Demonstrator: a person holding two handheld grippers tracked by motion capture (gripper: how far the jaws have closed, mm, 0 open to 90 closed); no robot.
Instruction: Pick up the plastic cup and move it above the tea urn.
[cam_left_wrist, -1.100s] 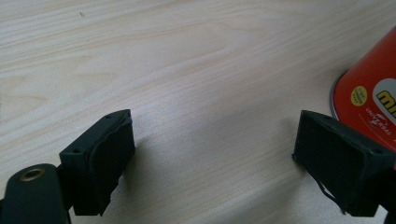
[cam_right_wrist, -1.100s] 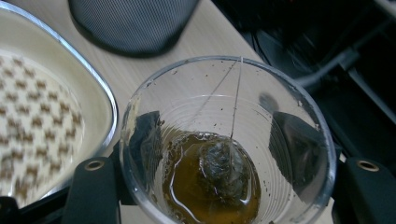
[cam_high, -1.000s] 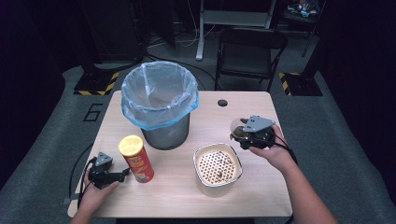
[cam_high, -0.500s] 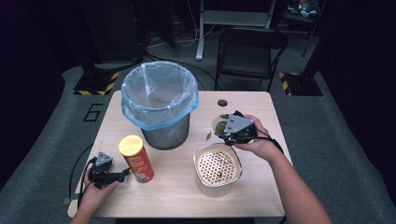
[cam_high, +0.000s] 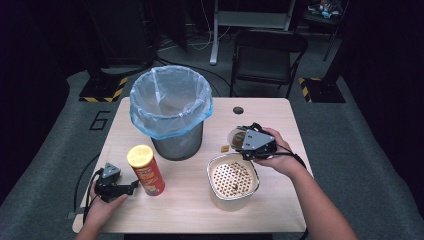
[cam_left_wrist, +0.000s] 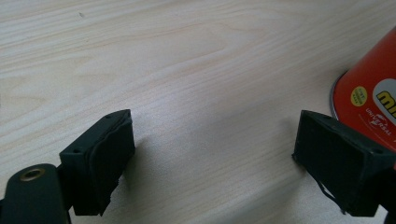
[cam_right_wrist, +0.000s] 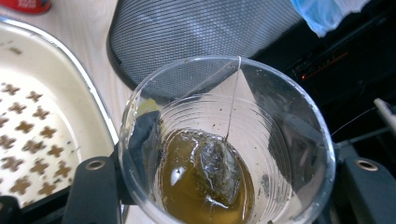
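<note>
My right gripper (cam_high: 241, 141) is shut on a clear plastic cup (cam_right_wrist: 229, 154) with brown tea and a tea bag (cam_right_wrist: 217, 170) in it; the jaws press on both sides of the cup. The bag's string runs up over the rim, and a small yellow tag (cam_high: 225, 148) hangs beside the cup. The cup (cam_high: 239, 138) is held just behind a white container with a perforated strainer (cam_high: 232, 180). At the table's front left, my left gripper (cam_high: 131, 187) rests open next to a red chips can (cam_high: 146, 170), with nothing between its jaws (cam_left_wrist: 212, 154).
A mesh waste bin (cam_high: 170, 112) lined with a blue bag stands at the back left of the table, close to the cup. A round hole (cam_high: 238, 110) lies in the tabletop behind the cup. A folding chair (cam_high: 267, 55) stands beyond the table.
My right gripper has carried the cup leftward, from the table's right side to just behind the strainer container. The left gripper and the can have stayed put.
</note>
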